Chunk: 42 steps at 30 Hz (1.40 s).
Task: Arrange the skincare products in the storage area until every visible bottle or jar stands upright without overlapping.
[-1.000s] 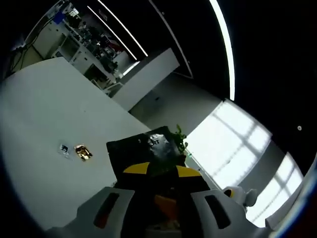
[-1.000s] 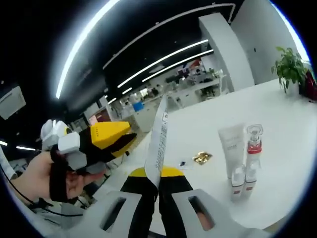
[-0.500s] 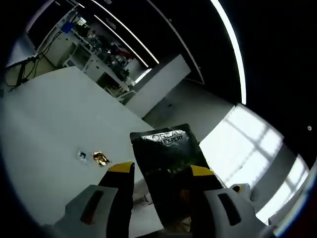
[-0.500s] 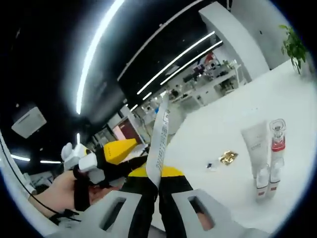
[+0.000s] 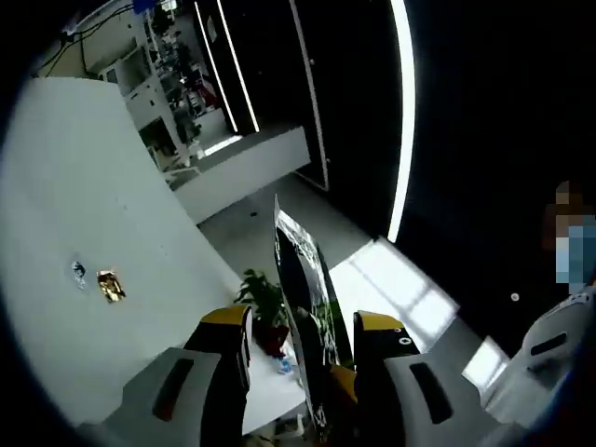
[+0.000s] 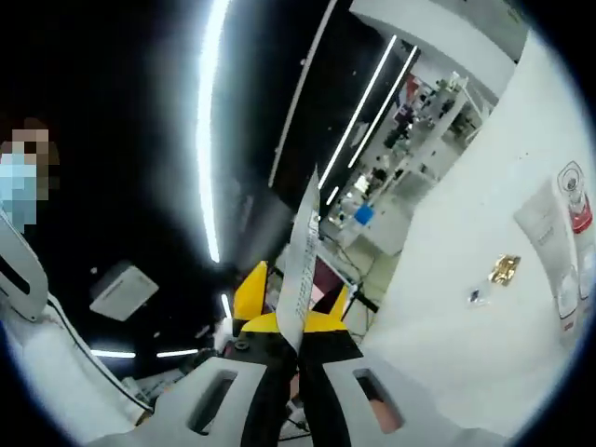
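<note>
Right gripper (image 6: 298, 349), raised, jaws clenched on a thin flat sachet (image 6: 300, 251); left gripper (image 5: 298, 349) jaws spread around the glossy dark sachet (image 5: 305, 298) above the white tabletop (image 5: 84, 205).

The left gripper (image 5: 293, 337) has grey jaw bodies with dark slots, black fingers and yellow tips. The right gripper (image 6: 296, 328) matches: grey, slotted, black, yellow-tipped.

Glossy black tube (image 5: 307, 307); shiny gold foil (image 5: 110, 285) on matt white table (image 5: 56, 214).
</note>
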### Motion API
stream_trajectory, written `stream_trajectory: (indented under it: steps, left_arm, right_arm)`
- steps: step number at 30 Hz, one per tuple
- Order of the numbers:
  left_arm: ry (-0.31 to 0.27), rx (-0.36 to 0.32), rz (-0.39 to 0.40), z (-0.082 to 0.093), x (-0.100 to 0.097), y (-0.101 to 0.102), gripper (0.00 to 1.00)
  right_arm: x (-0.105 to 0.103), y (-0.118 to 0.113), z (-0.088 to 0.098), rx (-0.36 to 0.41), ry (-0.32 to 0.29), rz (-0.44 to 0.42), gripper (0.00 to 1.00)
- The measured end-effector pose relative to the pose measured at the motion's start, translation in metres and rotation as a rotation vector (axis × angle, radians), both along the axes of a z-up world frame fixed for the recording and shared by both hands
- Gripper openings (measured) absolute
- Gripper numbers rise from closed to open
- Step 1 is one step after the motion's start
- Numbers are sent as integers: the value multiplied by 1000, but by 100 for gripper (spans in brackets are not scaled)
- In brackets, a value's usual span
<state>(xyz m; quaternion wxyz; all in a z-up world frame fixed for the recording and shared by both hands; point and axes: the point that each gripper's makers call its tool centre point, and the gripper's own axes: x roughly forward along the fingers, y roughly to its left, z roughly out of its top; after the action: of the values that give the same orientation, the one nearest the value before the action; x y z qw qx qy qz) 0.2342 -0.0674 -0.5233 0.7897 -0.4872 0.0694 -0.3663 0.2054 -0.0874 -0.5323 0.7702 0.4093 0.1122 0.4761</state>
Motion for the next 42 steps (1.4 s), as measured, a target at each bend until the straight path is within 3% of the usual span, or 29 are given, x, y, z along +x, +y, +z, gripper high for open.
stream_trajectory:
  steps: [10,15,22,25,32,34,38,42]
  left_arm:
    - [-33,-10,-47,5,-6,-13,5]
    - [-26,-7,-56,5,-4,-16,4]
    - [7,3,-78,-1,-2,-20,1]
    - [-1,18,-100,0,-4,-25,0]
    - [39,104,-179,-12,-7,-28,0]
    - [60,126,-220,-18,-11,-29,0]
    - [101,173,-304,-30,-23,-36,0]
    - [136,161,-362,-35,-33,-44,0]
  right_arm:
    - [-1,-6,1,61,47,2,1]
    - [-1,-8,0,67,52,-2,1]
    - [-1,-13,-4,17,17,-21,5]
    - [0,-19,-15,-38,8,-42,13]
    - [-4,-43,-18,-22,2,-15,27]
    - [-7,-45,-27,-86,-14,33,31]
    - [-5,-51,-27,-101,-25,42,27]
    - [-1,-56,-31,-100,-12,45,22]
